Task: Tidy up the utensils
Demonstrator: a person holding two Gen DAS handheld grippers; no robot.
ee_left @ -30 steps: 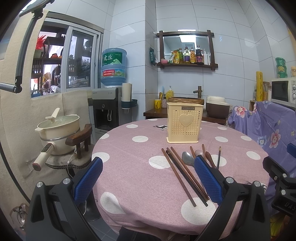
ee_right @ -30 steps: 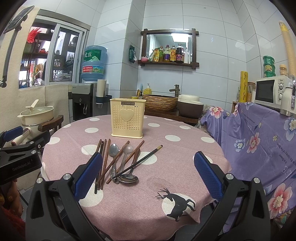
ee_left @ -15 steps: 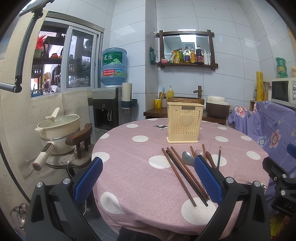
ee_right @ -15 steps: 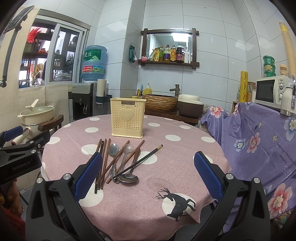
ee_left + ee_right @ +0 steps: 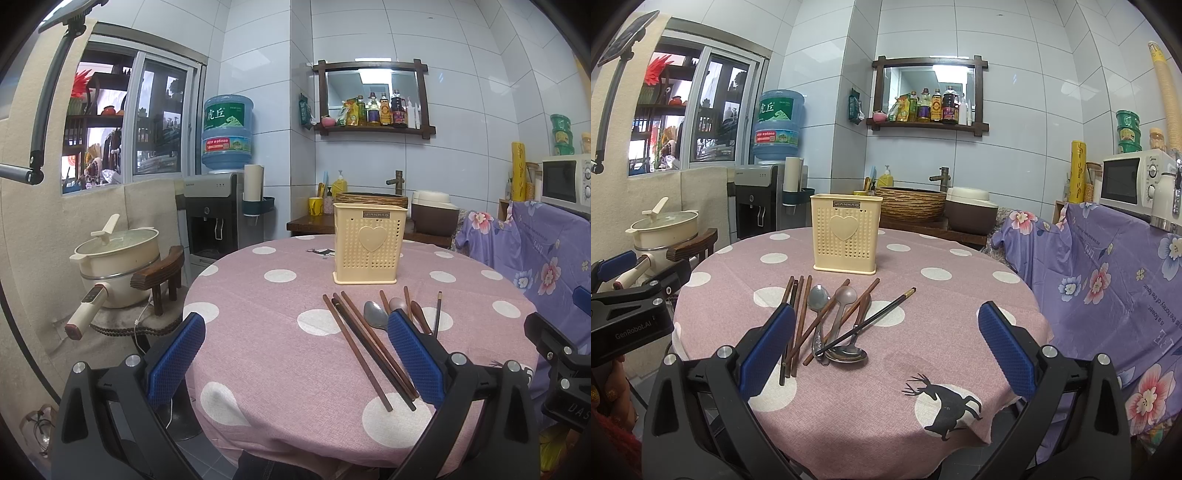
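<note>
holder (image 5: 846,234) upright mid-frame on table (image 5: 942,332), can't see inside | chopsticks (image 5: 798,314) + spoons (image 5: 834,325) piled loose just below it, none in it | left gripper (image 5: 295,363) & right gripper (image 5: 886,354) low in frame, fingers spread wide, holding nothing

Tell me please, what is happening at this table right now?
A person holds two grippers over a round table with a pink dotted cloth. The left gripper and right gripper are both open and hold nothing. Chopsticks and spoons lie loose in a pile before the cream utensil holder. Sorting has not begun.
</note>
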